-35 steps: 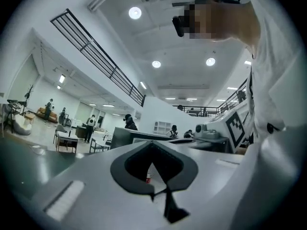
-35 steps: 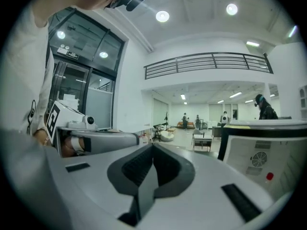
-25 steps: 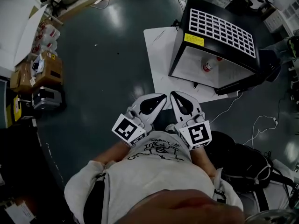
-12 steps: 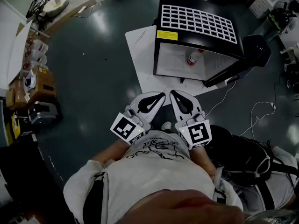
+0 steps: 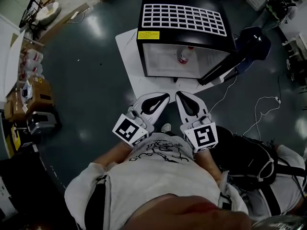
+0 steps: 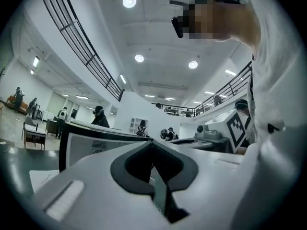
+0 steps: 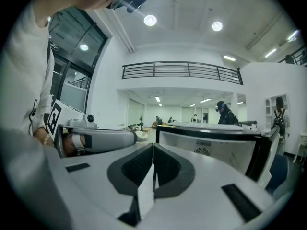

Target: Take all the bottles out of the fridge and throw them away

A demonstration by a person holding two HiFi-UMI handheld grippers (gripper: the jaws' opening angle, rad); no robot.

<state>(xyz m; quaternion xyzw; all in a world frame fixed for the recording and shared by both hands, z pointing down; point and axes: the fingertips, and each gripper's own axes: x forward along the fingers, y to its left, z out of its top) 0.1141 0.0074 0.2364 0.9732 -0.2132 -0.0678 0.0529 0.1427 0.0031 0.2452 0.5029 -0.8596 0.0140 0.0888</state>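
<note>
A small black fridge [image 5: 182,20] stands on the floor ahead of me, its door [image 5: 218,70] swung open to the right. Inside it stands one clear bottle [image 5: 183,56] with a red cap and label. My left gripper [image 5: 164,97] and right gripper [image 5: 178,96] are held side by side close to the person's chest, pointing at the fridge and well short of it. Both are shut with nothing between the jaws. The left gripper view shows its shut jaws [image 6: 152,146] and the fridge [image 6: 91,145] beyond. In the right gripper view the gripper [image 7: 153,148] faces the fridge [image 7: 211,145].
The fridge rests on a white sheet [image 5: 129,56]. Cables [image 5: 261,114] trail over the dark floor at the right, beside a black bag [image 5: 249,162]. A dark round stool [image 5: 254,36] stands behind the door. Boxes and containers [image 5: 29,87] line the left edge. People stand far off.
The fridge has slid left and toward the middle of the head view and now faces me squarely. Both grippers stayed shut and side by side in front of the chest.
</note>
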